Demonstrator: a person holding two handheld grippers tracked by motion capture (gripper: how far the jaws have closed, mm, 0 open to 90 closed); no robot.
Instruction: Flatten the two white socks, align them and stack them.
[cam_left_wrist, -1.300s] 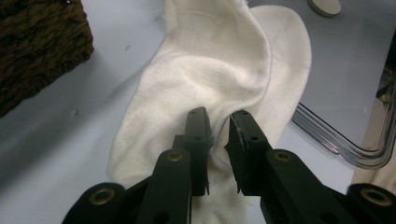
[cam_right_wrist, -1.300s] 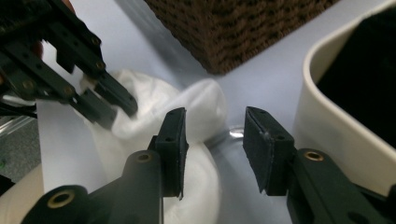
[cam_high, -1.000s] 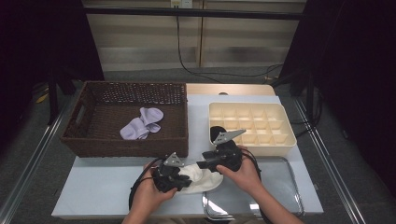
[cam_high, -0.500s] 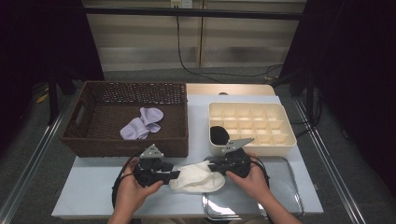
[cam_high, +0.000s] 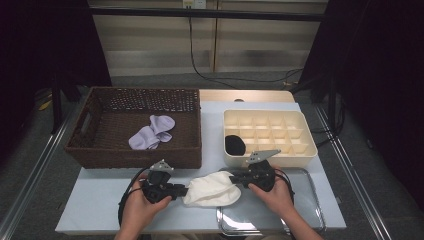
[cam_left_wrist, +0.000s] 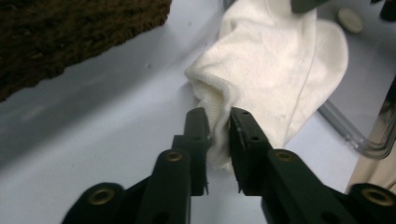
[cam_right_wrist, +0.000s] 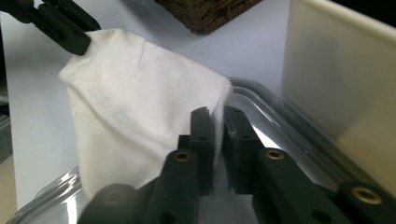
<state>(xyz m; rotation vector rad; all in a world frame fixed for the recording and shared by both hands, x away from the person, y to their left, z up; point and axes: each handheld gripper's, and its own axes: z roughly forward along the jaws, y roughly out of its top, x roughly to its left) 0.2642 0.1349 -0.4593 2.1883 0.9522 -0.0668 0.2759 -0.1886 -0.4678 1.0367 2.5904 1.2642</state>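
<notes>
A white sock (cam_high: 210, 189) lies stretched on the table's front between my two grippers. My left gripper (cam_high: 181, 191) is shut on the sock's left end (cam_left_wrist: 219, 126), its jaws pinching a fold of the cloth. Shut on the right end (cam_right_wrist: 217, 112) is my right gripper (cam_high: 236, 178), which sits over the edge of a clear tray (cam_high: 300, 210). In the right gripper view the left gripper (cam_right_wrist: 79, 39) shows at the sock's far corner. The white sock (cam_right_wrist: 135, 121) hangs taut between both grips.
A brown wicker basket (cam_high: 100, 150) at the back left holds a lilac sock (cam_high: 150, 133). A cream compartment box (cam_high: 295, 150) at the back right holds a black rolled sock (cam_high: 234, 145) in its front left cell. The table's front edge is close to both hands.
Both grippers have moved apart, the left one further left, pulling the white sock out flatter and lower on the table. The right gripper has sunk toward the tray.
</notes>
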